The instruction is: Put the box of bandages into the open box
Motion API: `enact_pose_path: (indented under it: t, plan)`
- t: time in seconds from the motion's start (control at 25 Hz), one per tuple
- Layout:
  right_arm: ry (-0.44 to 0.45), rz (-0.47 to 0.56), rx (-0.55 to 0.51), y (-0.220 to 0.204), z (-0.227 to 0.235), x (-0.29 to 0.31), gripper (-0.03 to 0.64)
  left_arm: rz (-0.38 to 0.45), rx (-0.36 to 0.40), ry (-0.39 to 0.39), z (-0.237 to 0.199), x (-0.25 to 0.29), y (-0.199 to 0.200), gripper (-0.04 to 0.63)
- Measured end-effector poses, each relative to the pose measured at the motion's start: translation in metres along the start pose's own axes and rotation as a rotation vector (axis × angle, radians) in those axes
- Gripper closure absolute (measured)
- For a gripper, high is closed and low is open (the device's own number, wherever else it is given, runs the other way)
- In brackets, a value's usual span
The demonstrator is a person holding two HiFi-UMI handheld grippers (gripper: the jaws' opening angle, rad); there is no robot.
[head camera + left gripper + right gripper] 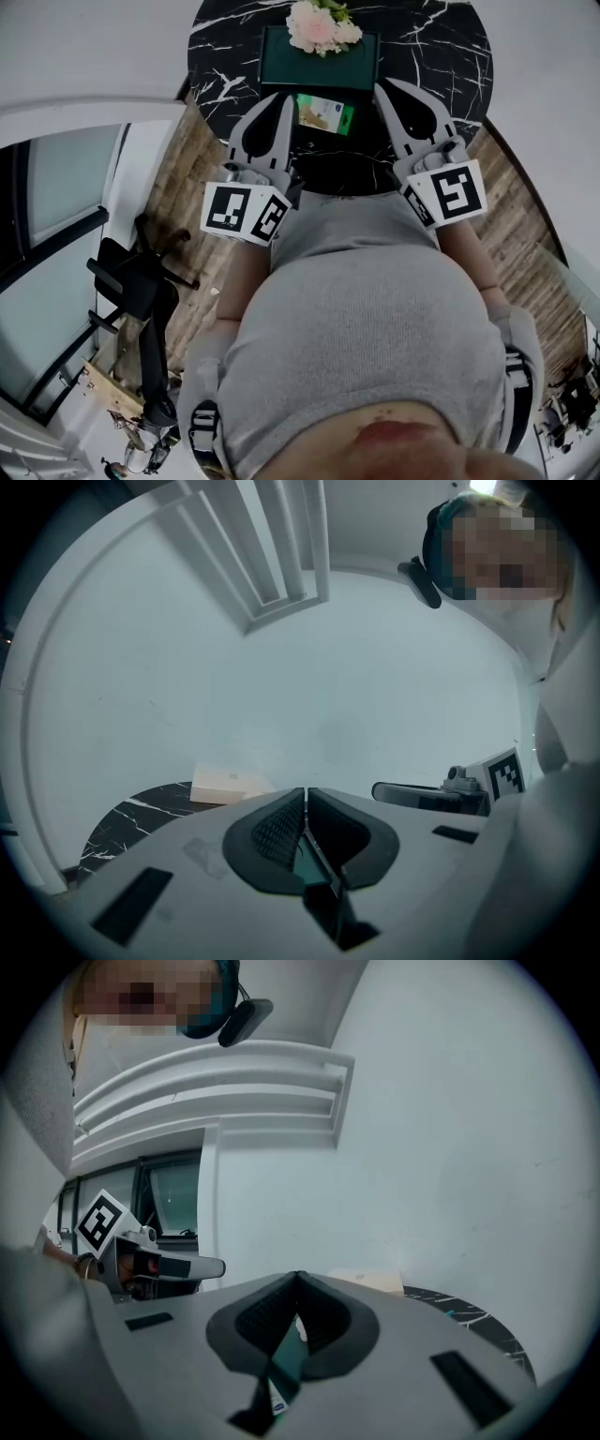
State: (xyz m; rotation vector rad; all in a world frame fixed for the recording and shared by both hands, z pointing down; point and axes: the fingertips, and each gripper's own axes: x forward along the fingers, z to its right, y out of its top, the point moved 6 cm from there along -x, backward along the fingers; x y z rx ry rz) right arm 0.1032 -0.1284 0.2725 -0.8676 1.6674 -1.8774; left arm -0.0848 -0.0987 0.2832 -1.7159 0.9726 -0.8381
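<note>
Person in a grey top (375, 309) stands at a round black marble table (450, 47), one gripper in each hand, both pointing out over the near edge. Box of bandages (325, 114), green and white, lies flat on the table between the two grippers and just beside the near wall of the open box (277, 56), which is dark green. Pink and white flowers (322, 25) sit at its far rim. Left gripper (286, 101): jaws pressed together, pads (281, 832) meeting at the tips. Right gripper (386, 92): jaws likewise pressed together. A strip of green shows in the slot behind each pair of pads; cannot tell what it belongs to. Wood floor (525, 225) surrounds the table
</note>
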Motion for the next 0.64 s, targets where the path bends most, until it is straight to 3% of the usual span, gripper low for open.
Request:
enact_pose_path:
  t: [0.64]
  plan:
    - [0.036, 0.011, 0.019, -0.008, 0.003, -0.005, 0.554, 0.022, 0.005, 0.071, 0.004, -0.011, -0.007, 0.577]
